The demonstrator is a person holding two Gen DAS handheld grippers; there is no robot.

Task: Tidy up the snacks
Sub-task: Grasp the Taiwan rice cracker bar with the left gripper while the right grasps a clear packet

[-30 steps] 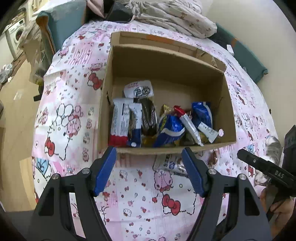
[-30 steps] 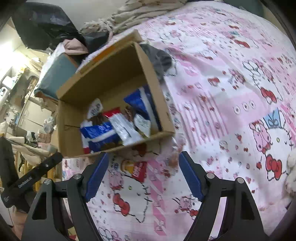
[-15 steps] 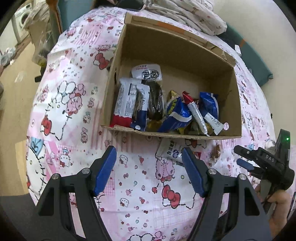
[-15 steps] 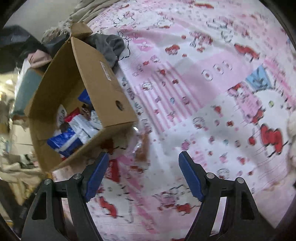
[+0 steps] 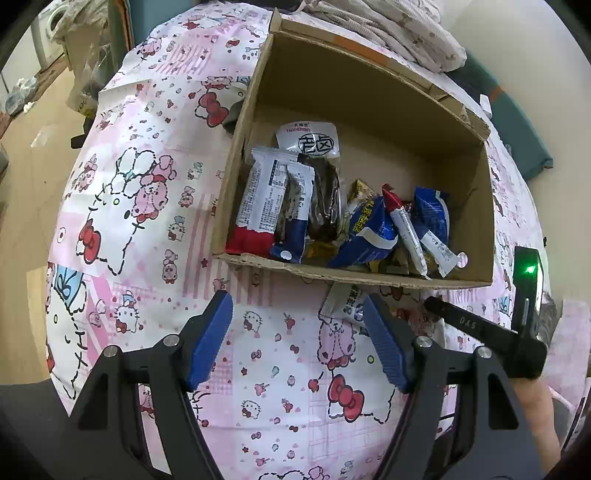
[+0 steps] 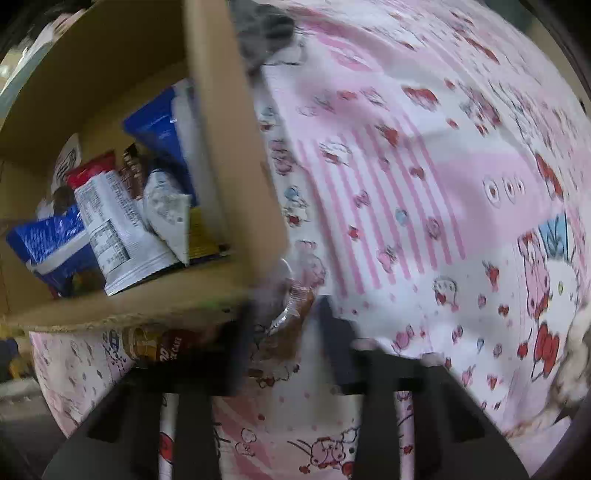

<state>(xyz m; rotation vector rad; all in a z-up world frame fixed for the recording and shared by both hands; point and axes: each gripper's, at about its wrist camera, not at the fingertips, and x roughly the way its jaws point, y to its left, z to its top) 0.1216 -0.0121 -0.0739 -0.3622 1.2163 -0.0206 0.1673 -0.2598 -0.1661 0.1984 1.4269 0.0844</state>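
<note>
A cardboard box (image 5: 369, 99) on the pink cartoon-print bedspread holds several snack packets (image 5: 317, 206). It also shows in the right wrist view (image 6: 225, 155). My left gripper (image 5: 297, 334) is open and empty just in front of the box. A white and blue packet (image 5: 343, 301) lies on the spread by the box's front wall. My right gripper (image 6: 282, 328) is blurred, with its jaws narrowed around a clear-wrapped brown snack (image 6: 291, 314) at the box's corner. A brown packet (image 6: 162, 345) lies left of it.
The bedspread (image 5: 147, 206) covers a rounded surface that drops off to a wooden floor (image 5: 22, 177) on the left. A bundled blanket (image 5: 399, 29) lies behind the box. Grey cloth (image 6: 266, 26) sits at the box's far corner.
My right gripper has moved down to the box's near corner and its jaws have narrowed around the clear-wrapped snack. My left gripper has drawn back slightly and stays open.
</note>
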